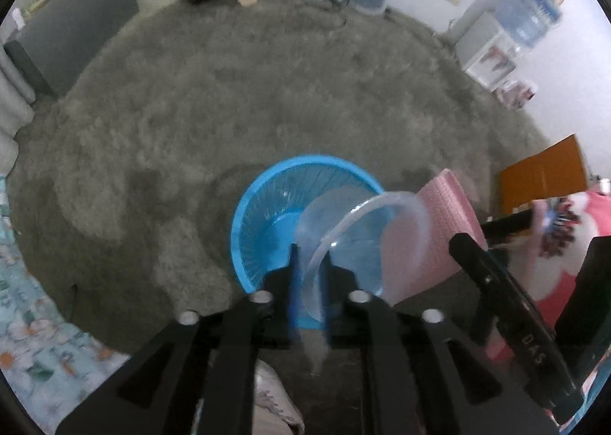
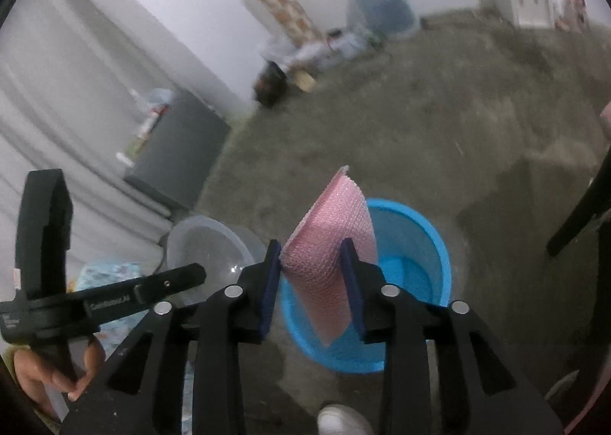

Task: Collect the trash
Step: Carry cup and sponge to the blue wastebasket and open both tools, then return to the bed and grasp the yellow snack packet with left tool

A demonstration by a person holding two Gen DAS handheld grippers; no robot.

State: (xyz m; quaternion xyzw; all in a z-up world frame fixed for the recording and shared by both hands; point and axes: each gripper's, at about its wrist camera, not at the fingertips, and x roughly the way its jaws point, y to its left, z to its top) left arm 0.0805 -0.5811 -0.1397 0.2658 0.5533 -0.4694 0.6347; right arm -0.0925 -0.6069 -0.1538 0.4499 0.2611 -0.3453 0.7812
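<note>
Together over the bin: two handheld grippers carry trash above a blue basket standing on a grey carpet.

Between the left gripper's narrow-set fingers sits the rim of a clear plastic bowl, though the blur hides whether the pads press it. At the right gripper, a folded pink bubble-wrap sheet stands between wider-set fingers, its left edge touching one pad, directly over the basket's mouth.

A blue basket stands on the grey carpet.
</note>
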